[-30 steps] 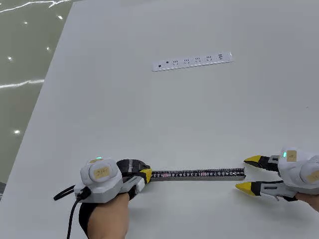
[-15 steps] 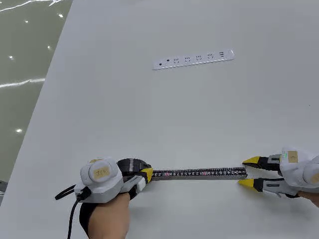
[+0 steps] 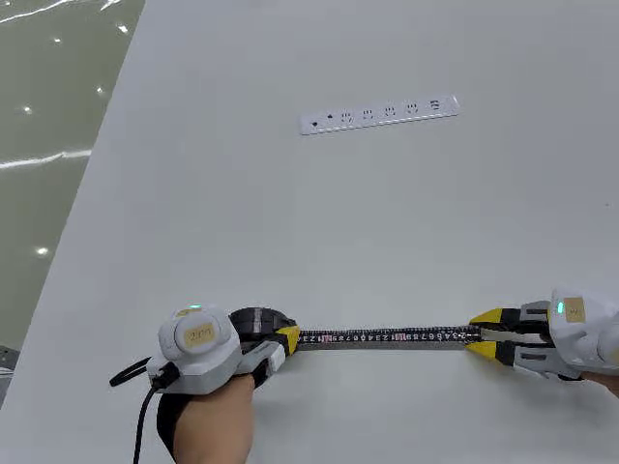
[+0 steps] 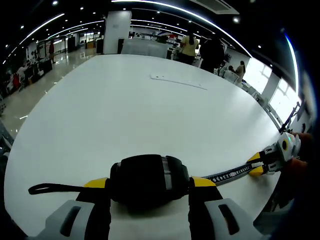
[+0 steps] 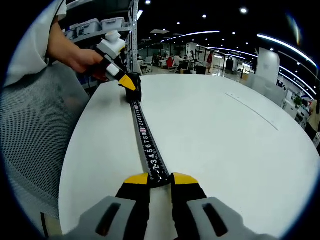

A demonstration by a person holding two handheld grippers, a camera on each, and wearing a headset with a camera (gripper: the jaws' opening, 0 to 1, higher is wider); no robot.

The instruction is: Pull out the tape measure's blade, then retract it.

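Note:
A black tape measure case lies near the table's front edge, held between the jaws of my left gripper, which is shut on it. Its dark numbered blade is pulled out flat across the table to the right. My right gripper is shut on the blade's free end. In the right gripper view the case sits far along the blade, with the left gripper beside it. In the left gripper view the blade runs off toward the right gripper.
A white power strip lies further back on the white table. The table's left edge borders a glossy floor. A black strap trails left of the case. People stand beyond the table's far end.
My right gripper's jaws have closed from open onto the blade's end. The left gripper and case have stayed in place.

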